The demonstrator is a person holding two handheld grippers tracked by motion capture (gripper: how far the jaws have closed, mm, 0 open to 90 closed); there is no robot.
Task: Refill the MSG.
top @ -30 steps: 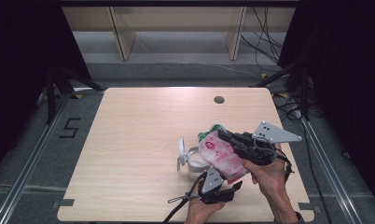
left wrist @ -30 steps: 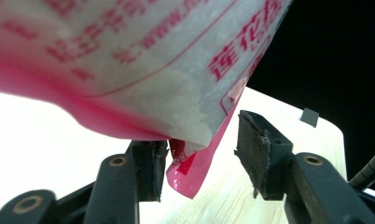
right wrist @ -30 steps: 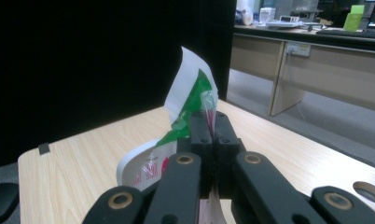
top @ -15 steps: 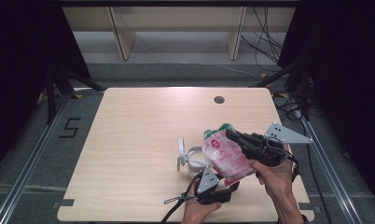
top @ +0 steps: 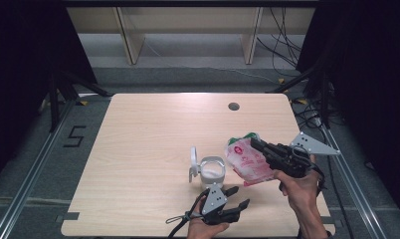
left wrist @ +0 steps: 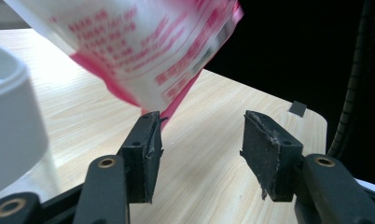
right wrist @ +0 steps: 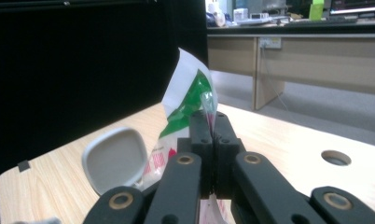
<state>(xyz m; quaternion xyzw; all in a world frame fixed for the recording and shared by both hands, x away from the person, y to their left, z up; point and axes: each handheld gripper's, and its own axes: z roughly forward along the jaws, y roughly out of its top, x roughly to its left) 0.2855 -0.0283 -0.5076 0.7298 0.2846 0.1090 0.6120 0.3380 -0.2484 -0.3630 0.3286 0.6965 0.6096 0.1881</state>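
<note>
The right gripper [top: 255,144] was squeezed tight on the bag's [top: 248,162] green top edge. The one pink and white bag hung tilted from those jaws, its long side running from the green top, up and away from the person, down to its bottom corner near them. That bottom corner hung just past the tips of the left gripper [top: 238,197], whose jaws stood apart and held nothing. One white container [top: 212,170] with its lid flipped open stood just beside the bag, on the table [top: 138,149].
</note>
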